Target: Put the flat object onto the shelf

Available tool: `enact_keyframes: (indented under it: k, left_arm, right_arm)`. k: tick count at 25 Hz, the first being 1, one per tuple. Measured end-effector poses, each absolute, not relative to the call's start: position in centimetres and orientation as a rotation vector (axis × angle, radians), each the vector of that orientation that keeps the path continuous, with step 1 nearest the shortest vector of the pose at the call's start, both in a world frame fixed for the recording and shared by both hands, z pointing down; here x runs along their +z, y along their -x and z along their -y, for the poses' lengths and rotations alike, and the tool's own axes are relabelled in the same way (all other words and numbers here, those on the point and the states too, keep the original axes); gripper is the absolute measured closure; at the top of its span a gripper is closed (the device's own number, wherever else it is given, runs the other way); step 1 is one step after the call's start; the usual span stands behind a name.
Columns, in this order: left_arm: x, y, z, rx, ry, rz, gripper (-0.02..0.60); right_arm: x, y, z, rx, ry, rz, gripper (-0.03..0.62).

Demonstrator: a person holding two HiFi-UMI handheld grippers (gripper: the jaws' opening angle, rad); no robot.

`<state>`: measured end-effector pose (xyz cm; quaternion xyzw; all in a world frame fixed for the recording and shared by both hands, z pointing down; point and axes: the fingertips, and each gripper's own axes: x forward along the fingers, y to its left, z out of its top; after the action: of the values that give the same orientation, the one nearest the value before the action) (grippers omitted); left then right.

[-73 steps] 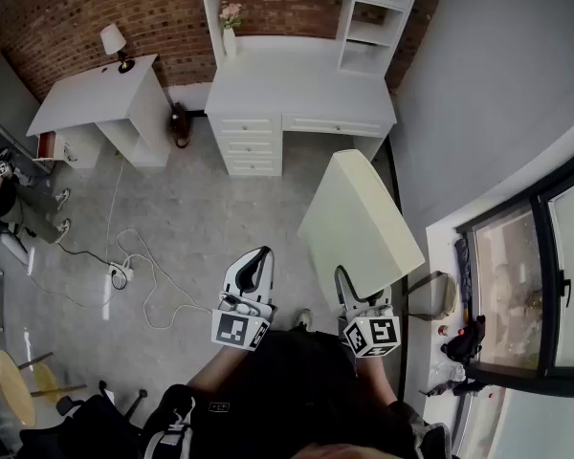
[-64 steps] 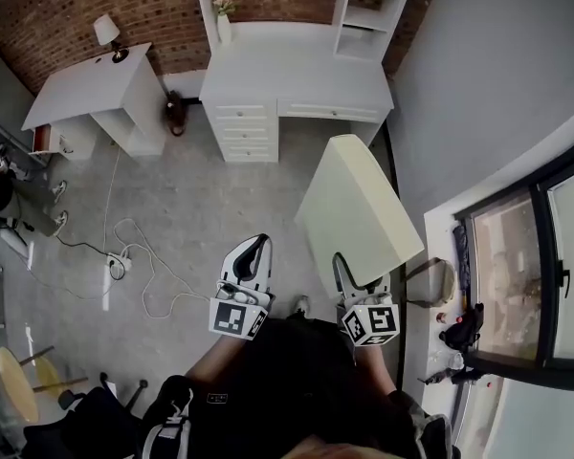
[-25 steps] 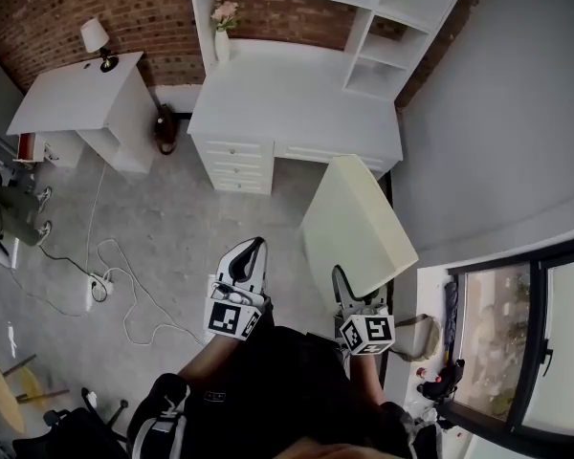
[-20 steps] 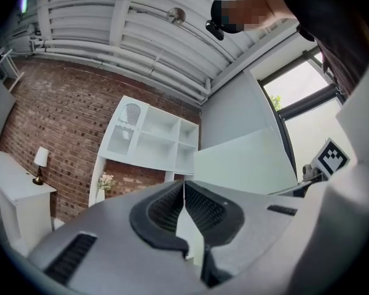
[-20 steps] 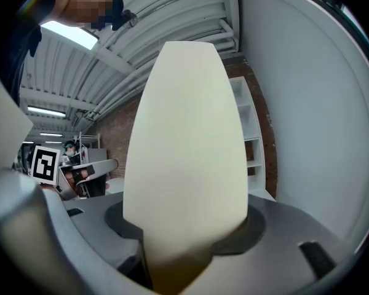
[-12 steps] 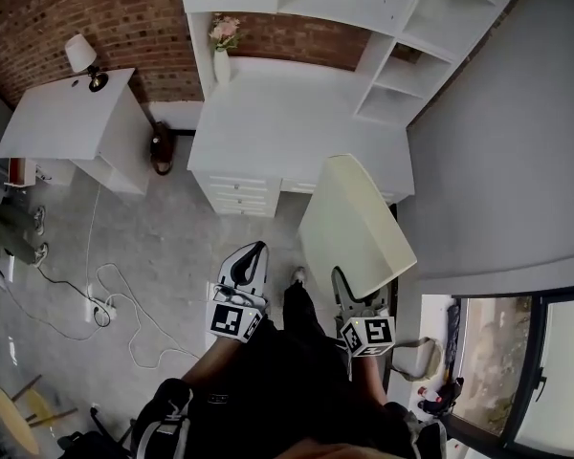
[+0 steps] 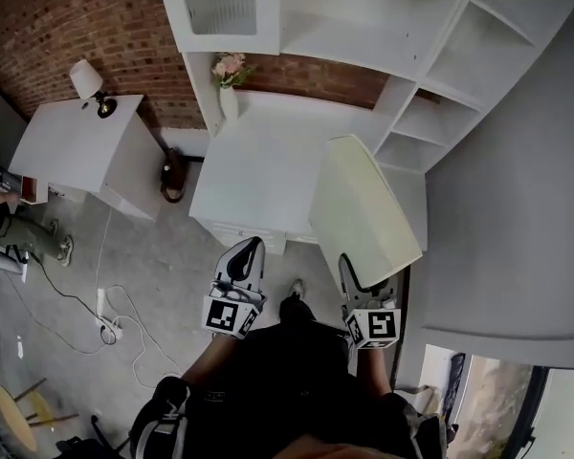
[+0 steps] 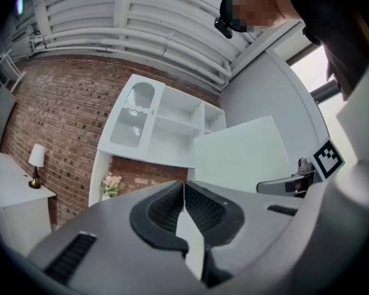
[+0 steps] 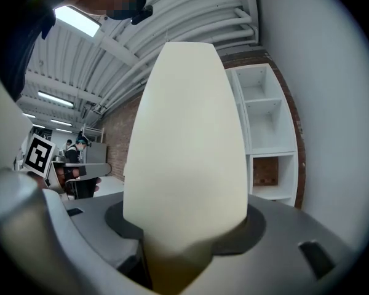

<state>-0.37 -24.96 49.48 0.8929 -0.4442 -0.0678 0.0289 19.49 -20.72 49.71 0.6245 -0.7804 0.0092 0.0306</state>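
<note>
The right tool (image 7: 356, 283) is clamped on the near edge of the flat object (image 7: 364, 208), a pale slab tilted up over the white tabletop (image 7: 258, 161), short of the shelf (image 7: 464, 60); doing this well likely means lining the slab with an open bay and sliding it in edge first, clear of the dividers; the left tool (image 7: 246, 259), jaws together and empty, points forward alongside.

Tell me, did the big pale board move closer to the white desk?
Yes. The board went forward: before, it hung over the floor short of the white desk; now its far end overlaps the desktop.
</note>
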Motion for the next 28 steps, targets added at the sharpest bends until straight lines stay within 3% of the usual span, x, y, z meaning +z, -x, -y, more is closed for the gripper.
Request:
enact_keyframes:
  k: [7, 12, 16, 21, 28]
  left_arm:
    - [45.3, -3.4, 34.8, -0.302, -2.763, 1.428, 0.566]
    - [45.7, -3.6, 40.0, -0.282, -2.764, 1.398, 0.566]
    - [45.3, -3.5, 43.5, -0.292, -2.784, 1.341, 0.566]
    - [45.2, -3.4, 45.7, -0.296, -2.804, 1.288, 0.566]
    - [46.1, -2.2, 47.0, -0.298, -2.788, 1.263, 0.565]
  right_arm:
    - [41.8, -25.1, 30.4, -0.311, -1.895, 2.36, 0.309]
    - [36.4, -24.7, 34.2, -0.748, -1.828, 2.145, 0.309]
    - [34.7, -25.8, 37.8, -0.813, -1.907, 1.878, 0.309]
    - [31.8, -25.5, 42.8, -1.169, -1.681, 1.424, 0.309]
    - [34.8, -25.1, 50.3, -1.142, -1.47, 1.264, 0.308]
